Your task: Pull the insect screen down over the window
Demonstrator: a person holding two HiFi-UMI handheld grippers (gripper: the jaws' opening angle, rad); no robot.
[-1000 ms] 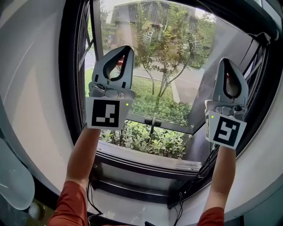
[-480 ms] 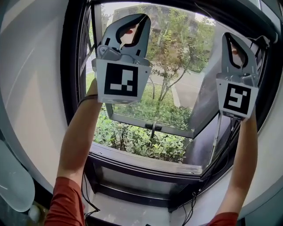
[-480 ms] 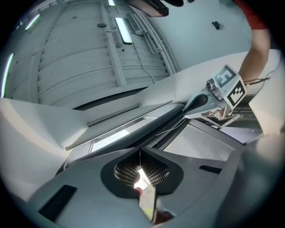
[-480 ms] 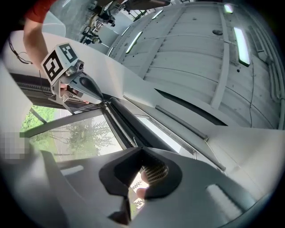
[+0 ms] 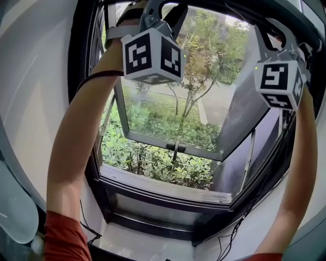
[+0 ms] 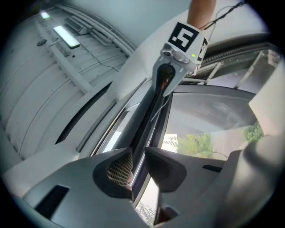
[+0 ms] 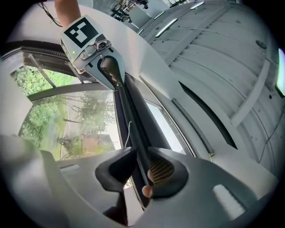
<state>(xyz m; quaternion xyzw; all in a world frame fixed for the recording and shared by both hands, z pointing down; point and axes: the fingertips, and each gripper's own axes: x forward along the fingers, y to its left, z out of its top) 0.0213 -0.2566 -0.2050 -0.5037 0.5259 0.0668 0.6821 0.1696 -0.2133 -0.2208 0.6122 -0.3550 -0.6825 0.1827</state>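
The insect screen's dark pull bar (image 6: 144, 129) runs along the top of the window frame, rolled up. In the head view both hands are raised to the window's top edge. My left gripper (image 5: 165, 7) (image 6: 139, 164) has just been opening its jaws, and the bar passes between them with light showing beside it. My right gripper (image 5: 267, 28) (image 7: 142, 171) has also just been opening. The bar (image 7: 133, 129) lies in its gap, close against one mesh pad (image 7: 162, 171). Each gripper shows further along the bar in the other's view: right gripper (image 6: 162, 87), left gripper (image 7: 116, 82).
The glass sash (image 5: 173, 137) is swung outward, its handle (image 5: 175, 147) at the bottom rail, with shrubs outside. A dark sill (image 5: 163, 188) lies below, and cables (image 5: 232, 232) hang at the lower right. White wall flanks the frame. Ceiling lamps (image 6: 67, 36) are overhead.
Both grippers have risen from mid-window to the top of the frame and rolled. Their jaws, shut before, now stand a little apart around the bar.
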